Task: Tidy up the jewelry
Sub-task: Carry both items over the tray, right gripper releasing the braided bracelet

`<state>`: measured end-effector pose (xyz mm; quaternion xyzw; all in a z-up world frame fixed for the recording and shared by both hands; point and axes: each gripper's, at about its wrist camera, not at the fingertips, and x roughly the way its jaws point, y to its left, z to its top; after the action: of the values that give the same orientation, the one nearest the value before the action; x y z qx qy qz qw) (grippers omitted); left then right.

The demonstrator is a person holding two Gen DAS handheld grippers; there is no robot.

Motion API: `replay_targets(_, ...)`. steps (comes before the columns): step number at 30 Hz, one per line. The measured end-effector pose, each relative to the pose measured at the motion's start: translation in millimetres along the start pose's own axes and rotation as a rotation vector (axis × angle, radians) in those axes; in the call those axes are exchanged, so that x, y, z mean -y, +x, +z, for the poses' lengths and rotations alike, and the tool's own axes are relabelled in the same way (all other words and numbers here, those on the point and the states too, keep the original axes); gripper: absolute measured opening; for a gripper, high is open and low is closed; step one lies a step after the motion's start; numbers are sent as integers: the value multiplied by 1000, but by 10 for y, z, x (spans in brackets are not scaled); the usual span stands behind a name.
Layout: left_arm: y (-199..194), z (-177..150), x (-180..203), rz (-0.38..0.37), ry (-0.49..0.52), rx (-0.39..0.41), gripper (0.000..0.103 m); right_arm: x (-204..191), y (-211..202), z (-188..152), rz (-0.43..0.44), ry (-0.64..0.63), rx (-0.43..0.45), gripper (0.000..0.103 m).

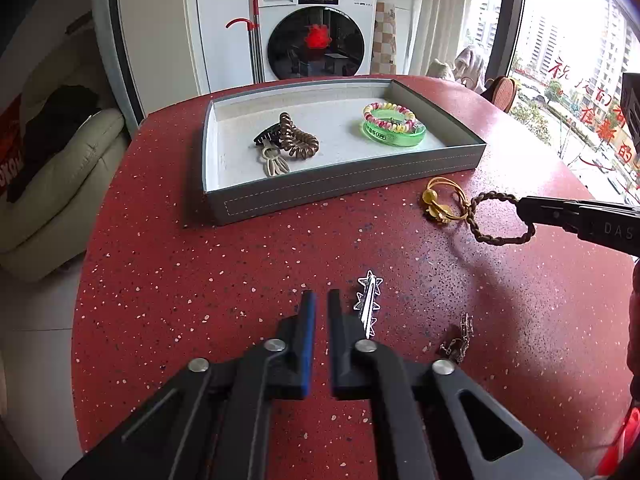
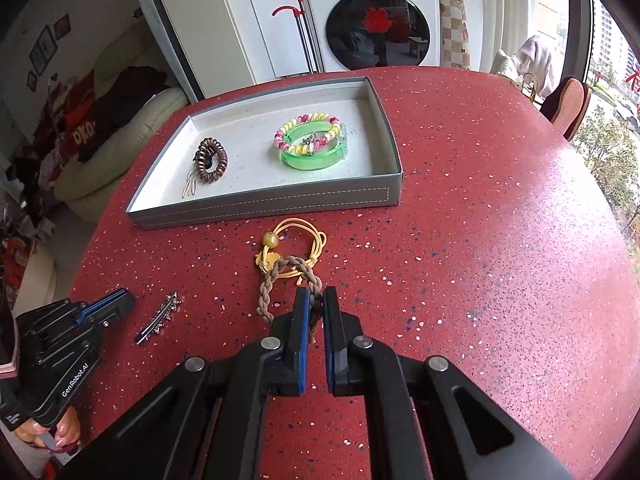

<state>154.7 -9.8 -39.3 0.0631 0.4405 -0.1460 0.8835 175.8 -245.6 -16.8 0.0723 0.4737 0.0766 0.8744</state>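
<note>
The right gripper (image 2: 316, 308) is closed on the near side of the braided loop (image 2: 280, 288), low centre of the right wrist view, just in front of the grey tray (image 2: 264, 202). The far end of the loop overlaps the yellow cord tie (image 2: 296, 240), which lies between it and the tray wall; whether the two are tangled cannot be told.

The step in hand looks like carrying the loop into the tray. To do it well, lift straight up first and watch whether the yellow tie comes along; if it does, a small shake or a set-down and regrip would free it. Then clear the tray's front wall before lowering, and aim for the bare floor between the brown coil tie (image 2: 212, 162) at mid-left and the green bangle (image 2: 316, 156) with its bead bracelet at mid-right.

The left gripper (image 1: 321, 300) hovers at lower centre of its view, fingers nearly together with a thin gap and nothing between them. Just to its right lies the silver star clip (image 1: 368, 304), and further right a small chain piece (image 1: 458, 344), both on the red table (image 1: 200, 280) and off the carry path.
</note>
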Motion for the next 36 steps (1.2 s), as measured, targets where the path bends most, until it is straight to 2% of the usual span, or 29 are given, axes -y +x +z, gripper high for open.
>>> replay_targets(1, 2, -4, -2, 16, 3, -5, 103, 5, -10, 0, 3, 3, 2, 7)
replay_targets(3, -14, -16, 7, 48, 21, 29, 103, 4, -29, -8, 6, 7, 6, 7)
replay_targets(6, 2, 9, 38, 68, 59, 37, 103, 5, -54, -22, 8, 9, 11, 7)
replay_targets(8, 63, 15, 59, 89, 82, 30, 103, 9, -60, -29, 10, 12, 10, 7)
replay_targets(11, 163, 0, 99, 74, 105, -4, 103, 10, -80, -41, 15, 19, 15, 7)
replay_targets(12, 197, -11, 113, 65, 115, -21, 99, 11, -91, -43, 15, 18, 16, 7)
replay_targets(14, 239, -49, 138, 43, 133, -52, 84, 15, -111, -47, 15, 20, 19, 7)
replay_targets(16, 229, -73, 164, 19, 140, -50, 75, 18, -127, -51, 14, 20, 22, 7)
replay_targets(18, 211, -87, 182, -7, 145, -50, 57, 21, -142, -53, 14, 21, 24, 7)
replay_targets(19, 193, -95, 194, -26, 147, -52, 38, 19, -146, -53, 15, 22, 24, 7)
replay_targets(20, 194, -96, 202, -35, 148, -54, 29, 16, -150, -52, 16, 22, 25, 7)
replay_targets(23, 162, -104, 213, -38, 150, -44, 28, 2, -163, -46, 17, 20, 29, 7)
replay_targets(28, 42, -56, 135, -65, 97, -12, 28, -20, -184, -25, 19, 15, 34, 7)
replay_targets(36, -152, 159, 53, -88, 45, 52, 28, -34, -195, 101, 45, 29, 44, 7)
